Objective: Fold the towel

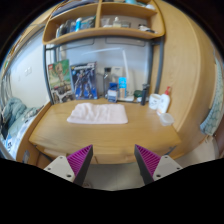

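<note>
A white towel [98, 113] lies flat on the wooden desk [60, 135], toward its back, well beyond my fingers. My gripper [113, 165] is open and empty, held in front of the desk's near edge. Its two magenta pads [79, 160] stand wide apart with nothing between them.
Bottles [112, 88] and boxes [85, 78] stand along the back of the desk under a wooden shelf [100, 30]. A white cup [160, 103] and small items sit at the desk's right. A chair with cloth [14, 120] is at the left.
</note>
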The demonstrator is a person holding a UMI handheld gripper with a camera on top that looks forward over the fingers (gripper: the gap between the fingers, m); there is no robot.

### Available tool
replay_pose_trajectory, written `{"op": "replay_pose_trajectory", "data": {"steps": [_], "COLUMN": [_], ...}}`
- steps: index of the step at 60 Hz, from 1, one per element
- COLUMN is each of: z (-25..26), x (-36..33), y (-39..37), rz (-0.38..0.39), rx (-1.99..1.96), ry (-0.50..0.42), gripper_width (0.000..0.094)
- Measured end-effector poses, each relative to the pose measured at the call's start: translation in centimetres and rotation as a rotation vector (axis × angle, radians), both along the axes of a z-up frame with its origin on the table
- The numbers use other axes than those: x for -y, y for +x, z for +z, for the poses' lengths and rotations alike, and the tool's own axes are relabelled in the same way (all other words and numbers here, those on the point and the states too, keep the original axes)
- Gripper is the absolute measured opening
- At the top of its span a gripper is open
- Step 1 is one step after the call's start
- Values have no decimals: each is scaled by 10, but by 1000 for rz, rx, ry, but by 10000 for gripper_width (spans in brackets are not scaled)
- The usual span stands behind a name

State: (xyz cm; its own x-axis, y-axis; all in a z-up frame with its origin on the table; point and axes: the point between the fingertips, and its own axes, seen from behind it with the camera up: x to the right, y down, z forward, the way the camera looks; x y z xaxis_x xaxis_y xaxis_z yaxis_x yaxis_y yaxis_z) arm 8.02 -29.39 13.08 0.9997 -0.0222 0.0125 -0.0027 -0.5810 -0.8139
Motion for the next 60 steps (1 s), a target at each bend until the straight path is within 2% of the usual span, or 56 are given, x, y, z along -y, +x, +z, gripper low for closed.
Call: {"op": "replay_pose_trajectory", "data": {"steps": [10,20,38,45,46,47,48,50,51,54,55,60], "z": [-55,-87,-118,-135,-137,-142,-145,-145,-144,-145,-145,-145], "x": [-63,-146,-307,-342,-345,-348,-349,-354,-356,-358,-358,-359], "y": [-86,-172,-243,-244,-244,-243,-242,-241,-240,-241,-241,-245], "rz": [92,153,120,89,87,89,89,89,90,101,106,126], "rx": [-15,-14,10,32,36,39,47,67,75,97,103,112], "ry": [-82,-118,-117,-126,-128,-130,-138,-124,-112,-95,-94,-50], "gripper_width": [844,855,826,658,664,601,578,552,579,448,475,162]}}
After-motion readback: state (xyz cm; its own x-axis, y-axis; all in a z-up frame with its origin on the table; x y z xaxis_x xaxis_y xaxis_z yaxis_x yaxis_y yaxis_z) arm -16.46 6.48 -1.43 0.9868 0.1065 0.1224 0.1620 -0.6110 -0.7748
